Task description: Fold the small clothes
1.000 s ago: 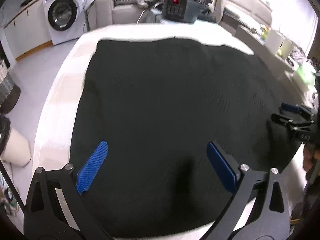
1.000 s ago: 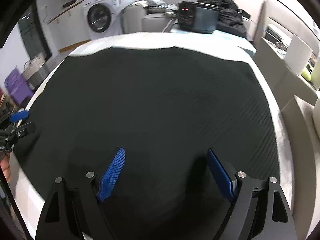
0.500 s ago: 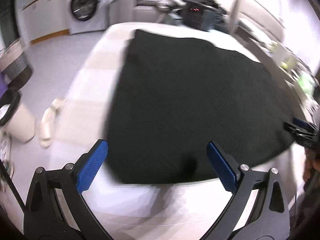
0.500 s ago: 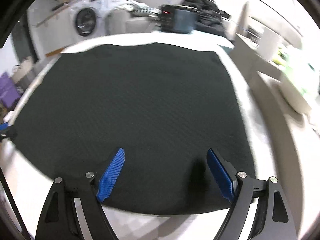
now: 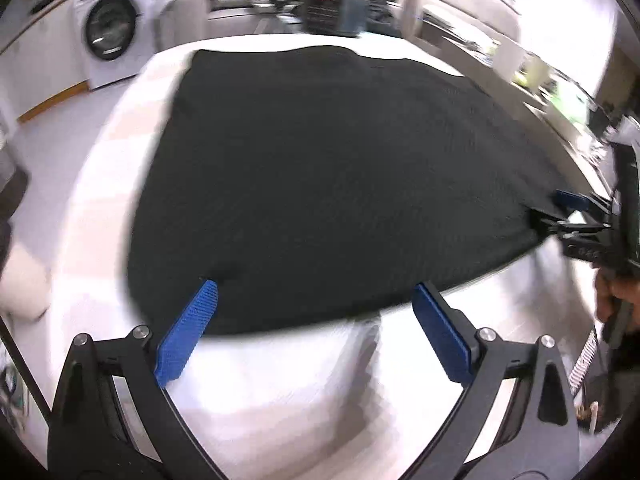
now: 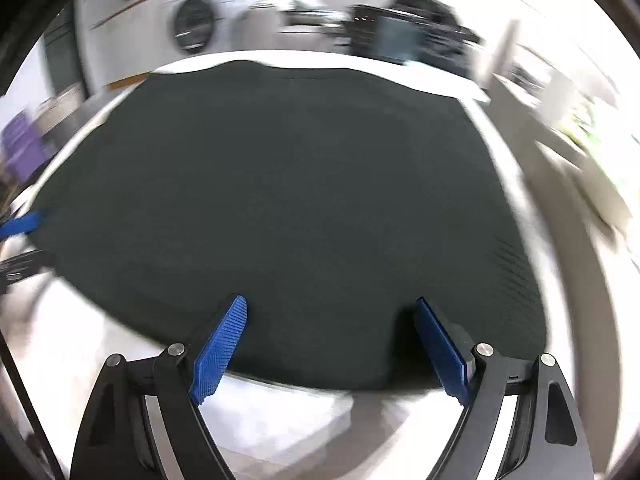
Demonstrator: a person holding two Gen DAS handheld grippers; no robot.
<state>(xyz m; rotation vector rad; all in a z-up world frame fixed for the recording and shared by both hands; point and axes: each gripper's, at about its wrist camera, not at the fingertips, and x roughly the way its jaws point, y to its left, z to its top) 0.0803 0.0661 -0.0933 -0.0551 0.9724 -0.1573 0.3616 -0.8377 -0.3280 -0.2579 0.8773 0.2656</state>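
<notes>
A black garment (image 5: 340, 160) lies spread flat on the white table (image 5: 300, 380). In the left wrist view my left gripper (image 5: 316, 288) is open, its blue fingertips (image 5: 200, 312) over the garment's near hem by the near left corner, with nothing pinched. In the right wrist view my right gripper (image 6: 330, 302) is open as well, wide above the near hem of the garment (image 6: 280, 180) towards its right side. Each gripper shows at the other view's edge: the right gripper (image 5: 576, 208) with a hand behind it, the left gripper (image 6: 20, 224) as a blue pad.
Bare white table (image 6: 280, 412) shows in front of the hem. A washing machine (image 5: 108, 36) stands at the back left. A dark box with a red display (image 5: 328, 2) sits beyond the table's far edge. A cluttered counter (image 5: 540, 76) runs along the right.
Both grippers have drawn back from over the garment's middle to its near hem, so white table now shows under them. Their jaws stay wide. The garment has not moved.
</notes>
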